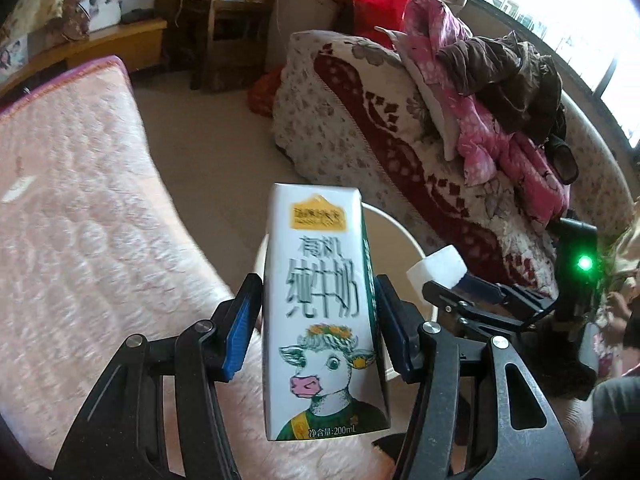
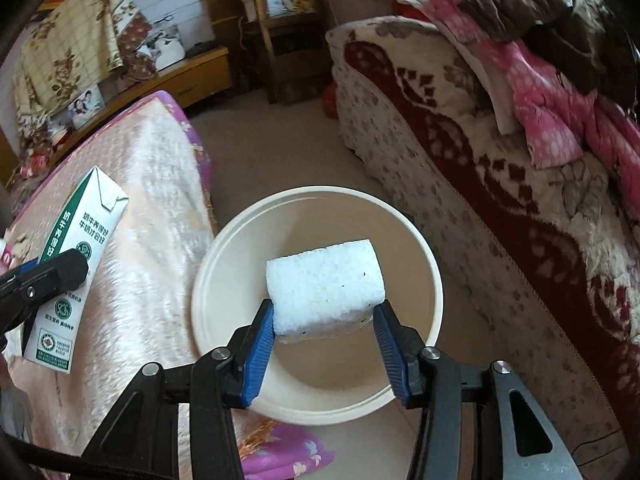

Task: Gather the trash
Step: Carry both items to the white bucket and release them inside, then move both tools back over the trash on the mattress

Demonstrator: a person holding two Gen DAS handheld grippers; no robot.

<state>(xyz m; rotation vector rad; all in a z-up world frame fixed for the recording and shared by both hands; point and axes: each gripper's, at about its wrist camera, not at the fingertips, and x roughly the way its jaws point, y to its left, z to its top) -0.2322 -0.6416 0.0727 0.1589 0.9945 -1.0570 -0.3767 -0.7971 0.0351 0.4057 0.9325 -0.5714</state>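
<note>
My left gripper (image 1: 318,320) is shut on a white milk carton (image 1: 320,312) with a cow picture, held upright above the pink bed. The carton also shows at the left of the right wrist view (image 2: 80,260). My right gripper (image 2: 324,320) is shut on a white foam block (image 2: 324,290) and holds it above a cream round bin (image 2: 208,280) on the floor. The foam block (image 1: 436,268) and right gripper also show at the right of the left wrist view, over the bin's rim (image 1: 404,228).
A bed with a pink quilted cover (image 2: 132,216) is on the left. A sofa with a red and white floral blanket (image 2: 460,152) and piled clothes (image 2: 560,92) is on the right. Beige floor (image 2: 276,148) runs between them. A wooden shelf (image 2: 284,12) stands at the back.
</note>
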